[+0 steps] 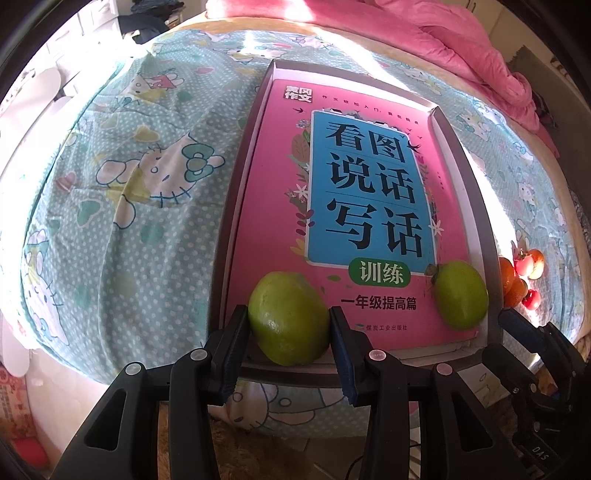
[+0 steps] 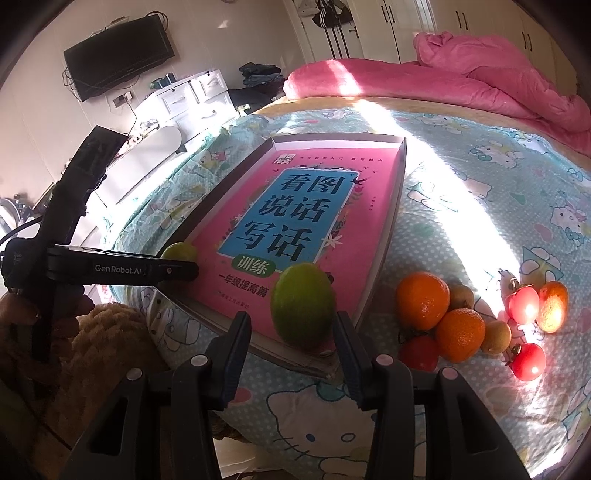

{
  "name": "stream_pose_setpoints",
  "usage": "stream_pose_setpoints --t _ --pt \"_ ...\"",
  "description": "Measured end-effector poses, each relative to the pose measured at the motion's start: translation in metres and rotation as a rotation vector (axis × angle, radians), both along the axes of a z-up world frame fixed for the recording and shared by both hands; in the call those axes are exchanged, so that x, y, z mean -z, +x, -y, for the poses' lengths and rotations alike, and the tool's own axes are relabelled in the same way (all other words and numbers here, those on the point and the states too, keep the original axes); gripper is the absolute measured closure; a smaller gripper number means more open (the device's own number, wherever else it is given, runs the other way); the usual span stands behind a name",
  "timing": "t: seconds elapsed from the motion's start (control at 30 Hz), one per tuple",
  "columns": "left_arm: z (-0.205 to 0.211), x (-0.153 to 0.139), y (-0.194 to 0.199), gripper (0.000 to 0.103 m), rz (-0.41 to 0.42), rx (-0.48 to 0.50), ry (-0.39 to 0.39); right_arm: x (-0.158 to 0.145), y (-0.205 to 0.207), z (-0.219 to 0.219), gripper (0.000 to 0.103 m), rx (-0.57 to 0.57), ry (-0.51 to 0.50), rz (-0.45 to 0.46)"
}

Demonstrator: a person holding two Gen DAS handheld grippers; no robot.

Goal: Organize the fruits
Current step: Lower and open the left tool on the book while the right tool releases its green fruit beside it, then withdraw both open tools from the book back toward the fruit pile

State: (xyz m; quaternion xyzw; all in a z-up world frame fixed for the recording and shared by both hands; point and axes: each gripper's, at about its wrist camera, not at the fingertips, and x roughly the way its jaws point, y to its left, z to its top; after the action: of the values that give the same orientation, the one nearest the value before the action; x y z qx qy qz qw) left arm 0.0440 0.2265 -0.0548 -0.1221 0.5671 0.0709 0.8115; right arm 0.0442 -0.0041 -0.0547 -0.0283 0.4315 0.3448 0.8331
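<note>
Left gripper (image 1: pixel 290 328) clenched on lime (image 1: pixel 288 317) at tray's (image 1: pixel 236 206) 7 o'clock corner, right gripper (image 2: pixel 291 334) released around second lime (image 2: pixel 303 306) at 5 o'clock; firm, waxy, light, so grab across the widest part.

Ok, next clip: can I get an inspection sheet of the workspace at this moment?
Surface: bed sheet, cartoon print, sunlit in patches.
Job's things: left green fruit and right green fruit sit on the pink book inside the tray. Oranges, red fruits and small brownish fruits lie loose on the sheet beside the tray.
Clutter: pink quilt at the far end.
Grippers: left gripper clamps the left green fruit. Right gripper straddles the right green fruit, with a gap at one pad.
Cables: cable hanging below the wall screen.
Surroundings: white drawers, wardrobe doors.
</note>
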Motion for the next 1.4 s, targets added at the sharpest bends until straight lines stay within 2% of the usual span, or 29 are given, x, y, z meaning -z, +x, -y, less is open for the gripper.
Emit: stream_pose_setpoints --t 0.2,0.43,0.5,0.63,0.77,1.0,1.03,1.1,1.4 --pt "0.004 -0.006 0.0 0.05 0.021 0.014 0.003 -0.001 0.0 0.002 0.056 0.005 0.002 0.0" --pt "0.005 -0.007 0.0 0.049 0.017 0.015 0.003 -0.003 0.0 0.004 0.056 0.015 0.001 0.003" --pt "0.006 -0.007 0.0 0.044 0.018 0.014 0.002 -0.003 0.0 0.005 0.056 0.02 0.001 0.003" --pt "0.009 -0.01 -0.001 0.044 0.02 0.02 0.007 -0.003 0.001 0.007 0.056 0.03 0.002 0.002" --pt "0.011 -0.015 -0.002 0.044 0.029 0.023 0.001 -0.005 0.0 0.009 0.049 0.037 0.004 0.003" --pt "0.013 -0.02 -0.002 0.043 0.035 0.027 0.001 -0.006 0.001 0.013 0.048 0.05 0.01 0.005" --pt "0.013 -0.02 -0.002 0.041 0.033 0.023 -0.002 -0.007 0.001 0.013 0.048 0.051 0.01 0.006" --pt "0.012 -0.021 -0.003 0.031 0.032 0.014 -0.008 -0.008 0.001 0.014 0.048 0.056 0.011 0.009" --pt "0.016 -0.036 -0.005 0.03 0.077 0.011 -0.004 -0.012 0.001 0.017 0.044 0.071 0.004 0.036"
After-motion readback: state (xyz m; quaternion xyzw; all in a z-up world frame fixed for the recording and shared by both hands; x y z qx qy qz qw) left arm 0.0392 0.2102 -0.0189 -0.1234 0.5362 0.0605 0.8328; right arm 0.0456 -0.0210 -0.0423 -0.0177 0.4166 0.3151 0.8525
